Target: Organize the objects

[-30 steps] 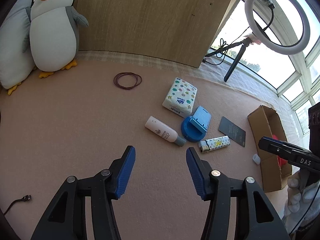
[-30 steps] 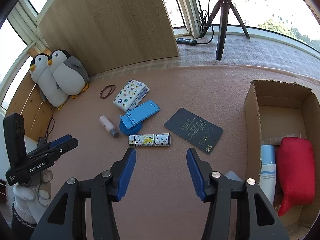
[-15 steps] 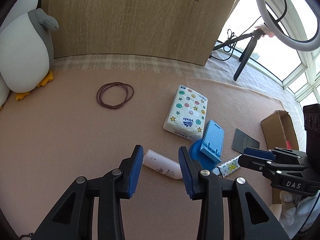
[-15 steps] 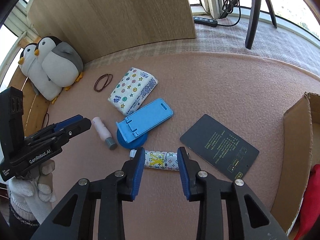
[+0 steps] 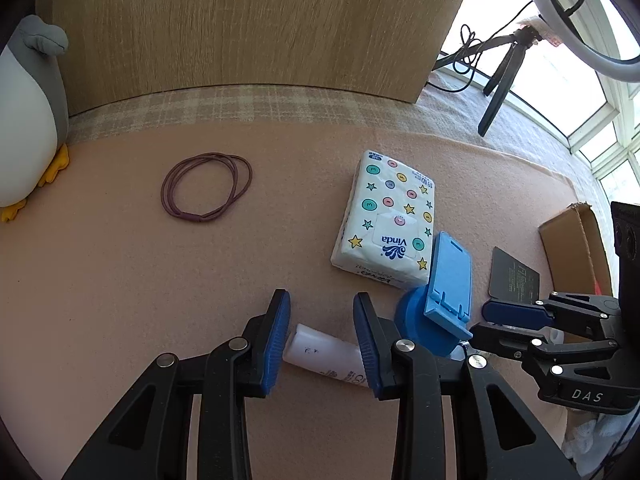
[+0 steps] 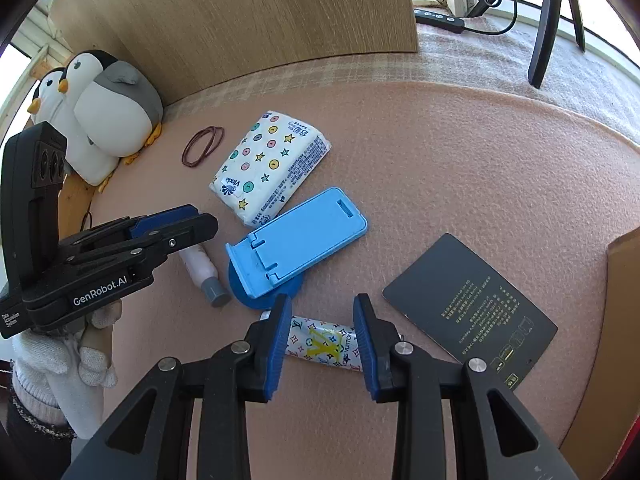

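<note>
My left gripper [image 5: 320,296] points steeply down over a small white bottle with a grey cap [image 5: 320,346]. The bottle lies crosswise under the narrowed jaws and the pads do not press on it. In the right wrist view, my right gripper [image 6: 323,298] hovers the same way over a patterned lighter [image 6: 320,342]. That lighter runs across the gap and passes beneath both fingers, ungripped. A blue phone stand [image 6: 304,240] lies between the bottle and the lighter. Behind it is a tissue pack [image 6: 268,168], and a black card [image 6: 468,304] lies to the right.
Brown hair ties [image 5: 204,188] lie on the pink mat at the back left, near plush penguins [image 6: 112,104]. A cardboard box [image 5: 572,240] stands at the right edge. A ring-light tripod [image 5: 500,92] and cables sit by the window, and a wooden panel closes the back.
Both grippers have come forward and down over the cluster, the left onto the bottle and the right onto the lighter. Both pairs of jaws have narrowed.
</note>
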A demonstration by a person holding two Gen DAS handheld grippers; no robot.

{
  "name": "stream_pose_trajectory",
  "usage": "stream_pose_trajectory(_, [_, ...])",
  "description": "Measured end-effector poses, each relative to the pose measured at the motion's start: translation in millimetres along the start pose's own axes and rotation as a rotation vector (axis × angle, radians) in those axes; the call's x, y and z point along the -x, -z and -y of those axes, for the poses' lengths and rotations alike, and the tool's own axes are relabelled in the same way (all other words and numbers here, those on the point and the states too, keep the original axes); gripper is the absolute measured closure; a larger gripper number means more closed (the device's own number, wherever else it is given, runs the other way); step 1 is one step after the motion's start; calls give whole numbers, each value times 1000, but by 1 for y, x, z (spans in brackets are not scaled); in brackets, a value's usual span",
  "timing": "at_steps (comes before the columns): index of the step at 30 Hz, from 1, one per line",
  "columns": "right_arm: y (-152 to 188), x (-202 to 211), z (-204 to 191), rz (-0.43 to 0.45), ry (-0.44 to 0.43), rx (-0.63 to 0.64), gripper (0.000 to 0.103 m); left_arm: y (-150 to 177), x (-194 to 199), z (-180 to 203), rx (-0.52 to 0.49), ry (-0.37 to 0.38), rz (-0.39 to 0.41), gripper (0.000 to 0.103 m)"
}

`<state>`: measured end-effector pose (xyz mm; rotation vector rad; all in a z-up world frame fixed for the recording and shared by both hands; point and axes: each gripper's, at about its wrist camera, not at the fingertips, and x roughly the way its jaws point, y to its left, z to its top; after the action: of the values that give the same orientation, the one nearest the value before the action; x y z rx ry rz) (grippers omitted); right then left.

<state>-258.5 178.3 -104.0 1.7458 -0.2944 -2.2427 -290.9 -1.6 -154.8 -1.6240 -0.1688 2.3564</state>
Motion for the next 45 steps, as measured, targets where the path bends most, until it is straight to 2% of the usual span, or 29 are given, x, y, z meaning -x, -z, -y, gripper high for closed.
stream_pose_trajectory(5, [10,3,-1,-10,-13,3,74,12,3,4,-19,30,-15,68])
stream_pose_trajectory(10, [27,5,-8,-8,4,37,74,30,6,20,-99,3,-26,68])
stream_pose_trajectory(17, [49,7,-22,3,56,103,74,65,17,33,-151,-15,-24,68])
stream_pose_trajectory(21, [60,8,-27,7,73,125,79,82,23,33,-136,-1,-20,68])
stream_pose_trajectory(26, [78,10,-35,-10,61,161,79,101,33,33,-155,10,-21,68])
stream_pose_trajectory(28, [83,12,-36,-20,49,166,79,104,37,29,-135,16,-19,67])
stream_pose_trajectory(31, [85,20,-28,14,55,121,77,107,49,20,-86,-1,11,54])
stream_pose_trajectory(35, [79,32,-19,53,49,82,61,117,73,8,-19,6,55,43])
stream_pose_trajectory(38, [71,33,-18,60,45,69,56,128,80,-1,40,29,53,41])
stream_pose_trajectory(45, [59,16,-28,45,55,67,56,131,68,-2,162,79,41,41])
